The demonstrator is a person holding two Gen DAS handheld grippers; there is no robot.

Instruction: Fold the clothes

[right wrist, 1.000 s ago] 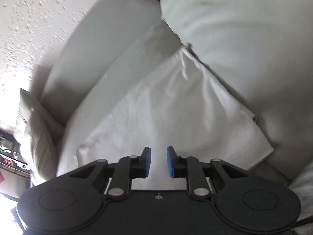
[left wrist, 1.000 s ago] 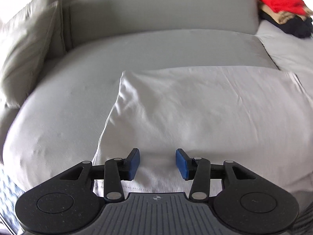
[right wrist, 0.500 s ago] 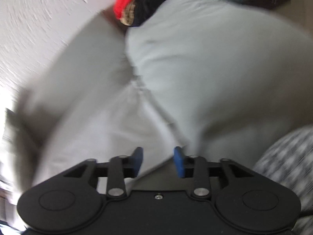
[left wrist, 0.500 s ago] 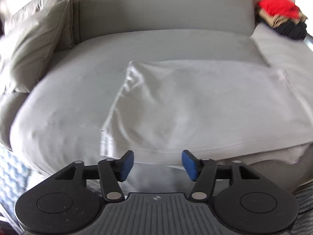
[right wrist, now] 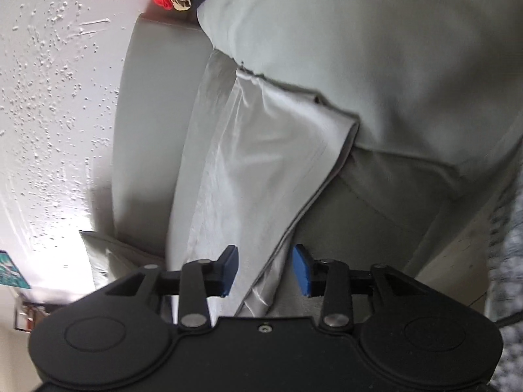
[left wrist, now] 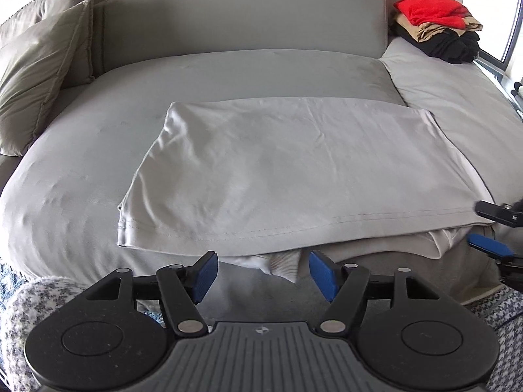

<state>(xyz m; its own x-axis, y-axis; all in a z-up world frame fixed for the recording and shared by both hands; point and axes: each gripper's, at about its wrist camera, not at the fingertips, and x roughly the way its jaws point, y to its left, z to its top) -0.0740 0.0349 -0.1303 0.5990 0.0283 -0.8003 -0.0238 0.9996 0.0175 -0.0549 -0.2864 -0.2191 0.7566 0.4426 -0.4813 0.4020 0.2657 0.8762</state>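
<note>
A pale grey garment lies flat on the grey sofa seat, its hemmed front edge hanging over the seat front, with a ribbed bit poking out below. My left gripper is open and empty, just in front of and below that edge. My right gripper is open, turned on its side, its jaws either side of the garment's right corner edge without closing on it. It also shows in the left wrist view at the right end of the hem.
A pile of folded clothes, red on top, sits at the sofa's far right. Two cushions lean at the left. A patterned rug lies below the seat. A textured white wall is behind.
Both grippers have pulled back off the garment to the seat's front edge and opened wider. The right gripper has rolled on its side and come to the garment's right corner.
</note>
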